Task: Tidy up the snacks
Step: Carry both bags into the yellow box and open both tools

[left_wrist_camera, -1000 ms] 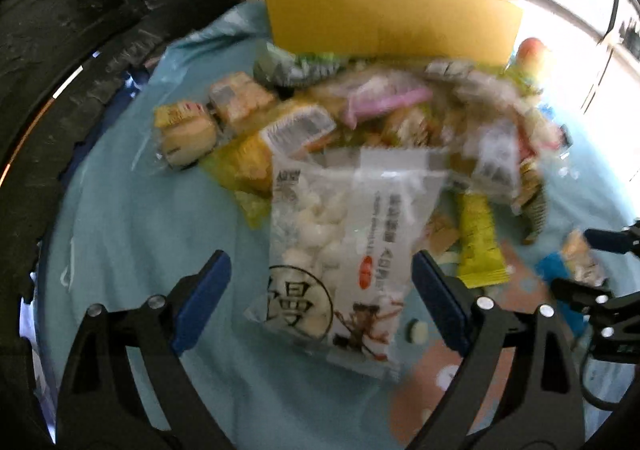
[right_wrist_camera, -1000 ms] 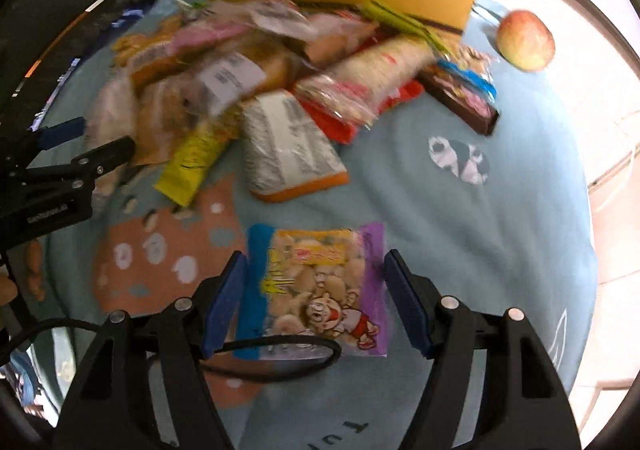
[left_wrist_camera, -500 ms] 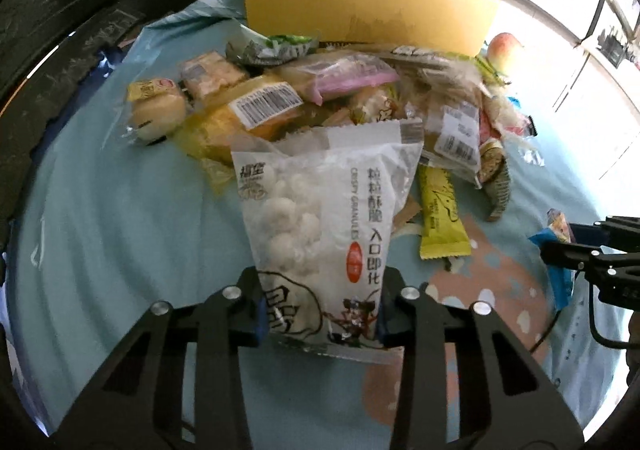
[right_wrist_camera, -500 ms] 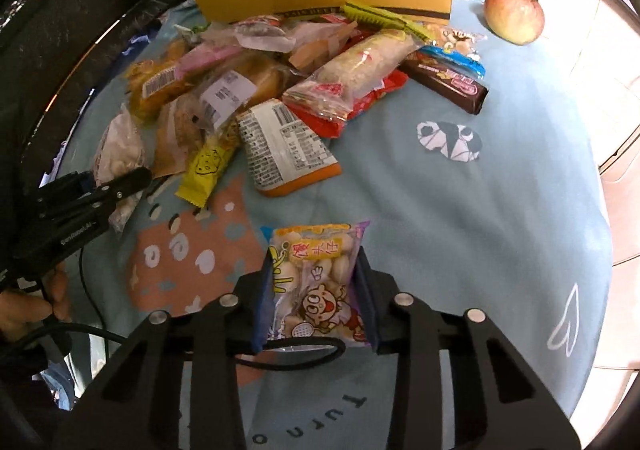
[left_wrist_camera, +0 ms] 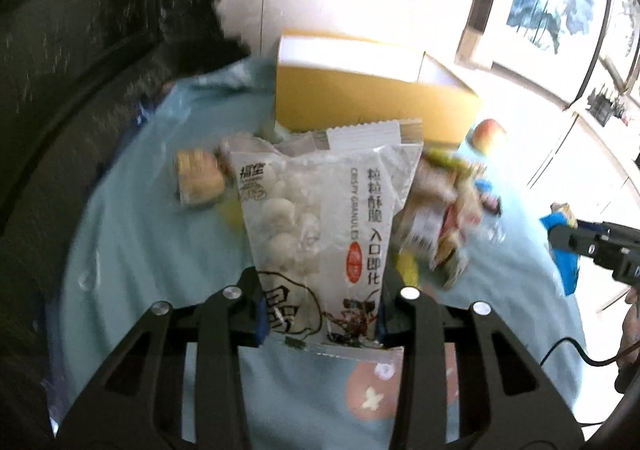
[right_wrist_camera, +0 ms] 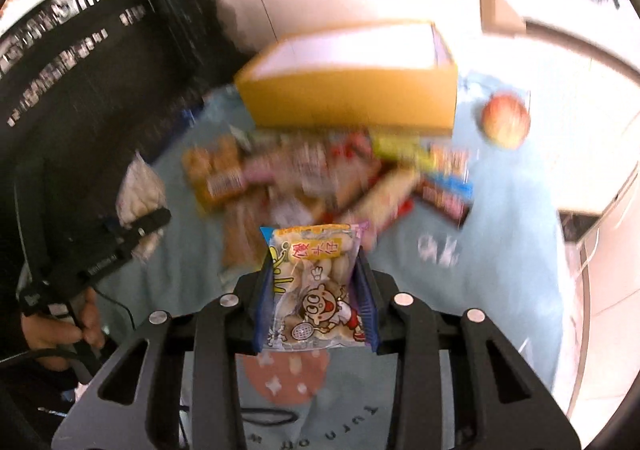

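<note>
1. Packets are both off the cloth [left_wrist_camera: 160,250] now: a second ago each lay flat between wide jaws.
2. Left gripper [left_wrist_camera: 320,314] pinches the white granule bag [left_wrist_camera: 324,218] by its lower end, held clear of the snack pile [right_wrist_camera: 320,174].
3. Right gripper [right_wrist_camera: 316,310] is clamped on the small cartoon packet [right_wrist_camera: 312,290], likewise lifted.
4. Yellow box [right_wrist_camera: 360,98] behind the pile looks like the likely destination.

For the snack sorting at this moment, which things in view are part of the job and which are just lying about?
Part of the job:
- white snack bag, gripped in the left gripper
- cartoon snack packet, gripped in the right gripper
- pile of snacks on the cloth
- open yellow box behind the pile

Lying about:
- apple
- blue tablecloth
</note>
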`<state>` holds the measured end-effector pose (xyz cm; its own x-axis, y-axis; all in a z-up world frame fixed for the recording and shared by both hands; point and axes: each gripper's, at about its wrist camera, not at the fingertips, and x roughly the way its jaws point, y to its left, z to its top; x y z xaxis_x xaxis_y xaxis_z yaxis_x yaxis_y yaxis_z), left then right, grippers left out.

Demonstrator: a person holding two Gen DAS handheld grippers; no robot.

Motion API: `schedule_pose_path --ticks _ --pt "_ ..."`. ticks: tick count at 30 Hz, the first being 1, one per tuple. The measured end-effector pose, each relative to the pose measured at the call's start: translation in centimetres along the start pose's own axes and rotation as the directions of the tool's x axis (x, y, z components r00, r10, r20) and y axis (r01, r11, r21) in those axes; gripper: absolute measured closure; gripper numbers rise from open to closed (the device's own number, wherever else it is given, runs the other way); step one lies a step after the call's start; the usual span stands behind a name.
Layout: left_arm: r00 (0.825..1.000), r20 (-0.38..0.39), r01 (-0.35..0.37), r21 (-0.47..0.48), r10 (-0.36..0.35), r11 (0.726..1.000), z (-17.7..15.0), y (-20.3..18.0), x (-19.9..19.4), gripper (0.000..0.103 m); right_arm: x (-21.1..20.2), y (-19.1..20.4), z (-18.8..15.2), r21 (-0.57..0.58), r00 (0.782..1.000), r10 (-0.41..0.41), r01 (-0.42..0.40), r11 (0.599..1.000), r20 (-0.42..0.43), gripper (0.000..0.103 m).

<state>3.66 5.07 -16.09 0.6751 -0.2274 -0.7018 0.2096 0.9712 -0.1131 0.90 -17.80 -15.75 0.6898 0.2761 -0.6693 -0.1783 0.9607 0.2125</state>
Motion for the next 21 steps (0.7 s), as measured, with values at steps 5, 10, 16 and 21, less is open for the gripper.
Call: schedule_pose_path --ticks 5,10,16,21 --pt "0.998 0.066 0.014 0.007 -0.014 1.000 4.3 -1.2 -1.6 0.065 -3.1 -0.1 4.1 -0.019 0.995 0.000 0.002 1.000 0.103 0.066" --pt "0.994 0.107 0.008 0.008 -0.009 1.000 9.4 -2.5 -1.5 0.065 -4.3 -0.8 9.2 -0.043 0.982 -0.024 0.033 0.999 0.189 0.066" --pt "0.993 0.121 0.008 -0.027 -0.005 1.000 15.9 -3.1 1.2 0.065 -3.9 -2.7 15.3 -0.057 0.964 -0.072 0.089 0.994 0.256 0.066" --pt "0.994 0.110 -0.008 -0.011 0.009 1.000 19.8 -3.8 4.6 0.065 -0.9 -4.2 19.6 -0.053 0.957 -0.115 0.133 0.990 0.265 0.066"
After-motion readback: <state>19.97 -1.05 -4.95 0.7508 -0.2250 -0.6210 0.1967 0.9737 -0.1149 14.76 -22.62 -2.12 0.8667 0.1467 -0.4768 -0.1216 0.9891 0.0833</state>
